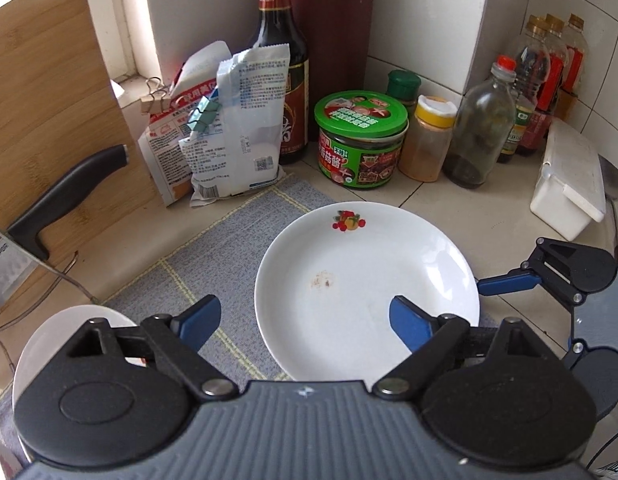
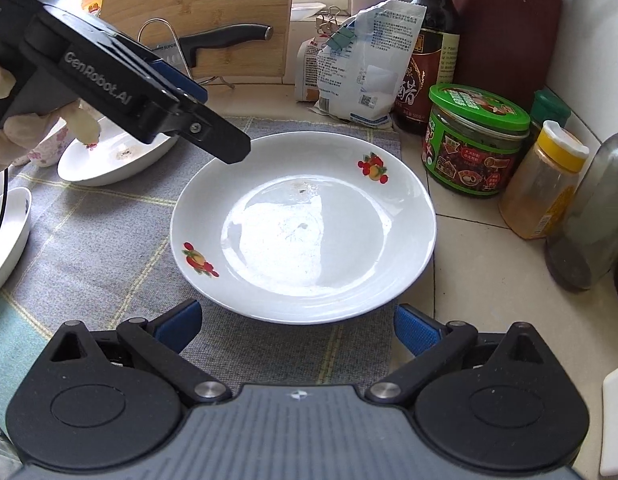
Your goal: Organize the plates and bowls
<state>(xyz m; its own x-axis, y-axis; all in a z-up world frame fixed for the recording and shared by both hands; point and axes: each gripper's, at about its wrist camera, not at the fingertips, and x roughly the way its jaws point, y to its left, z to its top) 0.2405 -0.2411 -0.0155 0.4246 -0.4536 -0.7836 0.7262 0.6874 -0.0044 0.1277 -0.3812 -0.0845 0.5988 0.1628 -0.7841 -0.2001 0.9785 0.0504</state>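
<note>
Your white glazed plate, round and shallow with small fruit prints on its rim, lies flat on the grey woven mat that covers this part of the tiled desk. Your left hand-held gripper hangs above the plate with its blue-padded fingers spread and nothing between them; your right hand-held gripper sits just short of the plate's near rim, also spread and empty. Behind the plate the way is crowded: a green-lidded jar, a yellow-capped spice shaker, a dark sauce bottle, a clear glass bottle and two crinkled packets clipped shut stand near its far edge. A bamboo cutting board leans at the left with a black-handled knife in a wire rack before it. Another white plate rests on the mat to the left, beside a flower-patterned bowl.
</note>
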